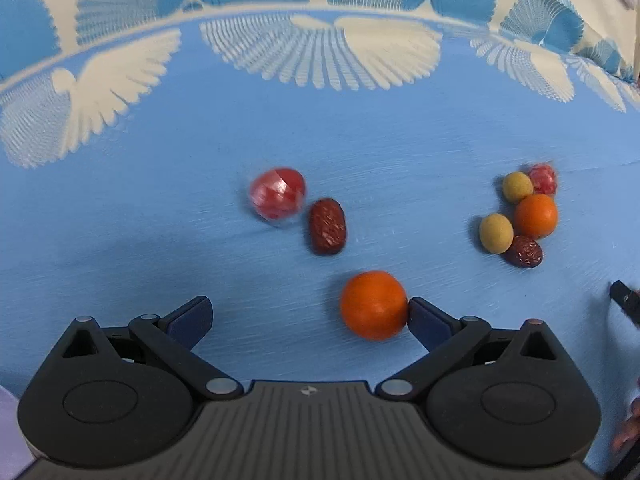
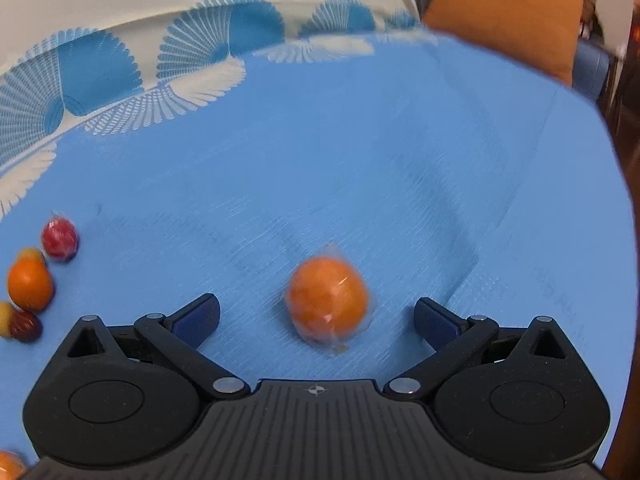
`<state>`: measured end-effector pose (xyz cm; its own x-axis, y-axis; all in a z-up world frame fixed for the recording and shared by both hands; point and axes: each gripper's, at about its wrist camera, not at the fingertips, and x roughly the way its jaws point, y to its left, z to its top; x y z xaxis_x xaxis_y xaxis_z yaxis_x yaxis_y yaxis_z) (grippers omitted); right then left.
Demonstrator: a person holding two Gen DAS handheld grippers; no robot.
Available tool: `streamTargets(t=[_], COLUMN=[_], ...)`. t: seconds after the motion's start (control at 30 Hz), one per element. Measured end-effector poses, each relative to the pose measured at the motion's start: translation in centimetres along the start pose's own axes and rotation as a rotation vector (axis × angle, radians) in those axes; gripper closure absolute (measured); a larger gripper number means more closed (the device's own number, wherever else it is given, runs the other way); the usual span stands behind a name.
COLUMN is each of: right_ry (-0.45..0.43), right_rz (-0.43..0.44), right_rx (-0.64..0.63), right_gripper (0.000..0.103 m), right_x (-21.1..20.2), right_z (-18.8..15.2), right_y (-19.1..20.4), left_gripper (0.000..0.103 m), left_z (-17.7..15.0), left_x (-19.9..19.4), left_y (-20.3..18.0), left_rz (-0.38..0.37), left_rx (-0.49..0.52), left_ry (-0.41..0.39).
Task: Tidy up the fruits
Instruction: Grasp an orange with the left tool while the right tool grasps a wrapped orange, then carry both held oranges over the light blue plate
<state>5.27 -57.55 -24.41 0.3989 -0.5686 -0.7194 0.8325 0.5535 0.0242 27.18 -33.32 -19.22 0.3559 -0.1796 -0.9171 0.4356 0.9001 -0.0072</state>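
Note:
In the left wrist view my left gripper (image 1: pixel 310 318) is open; an orange (image 1: pixel 373 305) lies on the blue cloth against its right finger. Beyond sit a wrapped red fruit (image 1: pixel 277 197) and a dark red date (image 1: pixel 327 226). At the right is a cluster: two yellow-green balls (image 1: pixel 496 233), an orange (image 1: pixel 535 216), a date (image 1: pixel 525 251) and a red wrapped fruit (image 1: pixel 543 179). In the right wrist view my right gripper (image 2: pixel 316 318) is open around a plastic-wrapped orange (image 2: pixel 327 300), which touches neither finger. The same cluster (image 2: pixel 30 284) shows at the left edge.
The blue tablecloth (image 2: pixel 360 140) has a white and blue fan-pattern border (image 1: pixel 320 48) along the far side. An orange cushion (image 2: pixel 508 12) lies beyond the table's far right corner. A dark tip of the other gripper (image 1: pixel 626 300) and a hand show at the right edge.

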Motion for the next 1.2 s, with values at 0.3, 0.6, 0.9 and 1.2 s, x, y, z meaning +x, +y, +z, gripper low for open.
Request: streamTargets(t=[0.3,0.6,0.9,1.2], right_ry=[-0.019,-0.053,-0.137,-0.102], right_rz=[-0.004,0.053,0.315,0.601], right_rx=[0.001,0.045,-0.025,-0.221], right_gripper=[0.002,0.064,0.063,0.063], right_x=[-0.4,-3.7,-17.2,-30.9], right_z=[-0.2,0.7,-0.3,-4.8], right_y=[0.0,-2.0,-1.8,2.0], left_gripper=[0.019,0.069,0.069,0.069], left_z=[-0.2,-1.7,-7.8,-16.5], left_x=[-0.4,-4.1,-15.0,-26.0], left_y=[-2.3,-3.6,1.4,8.8], left_rz=[0.051,-0.016,-0.033,0.015], left_rx=[0.152,0.26,0.168,0.028], left_ry=[-0.047,-0.098,-0.121,-0.155])
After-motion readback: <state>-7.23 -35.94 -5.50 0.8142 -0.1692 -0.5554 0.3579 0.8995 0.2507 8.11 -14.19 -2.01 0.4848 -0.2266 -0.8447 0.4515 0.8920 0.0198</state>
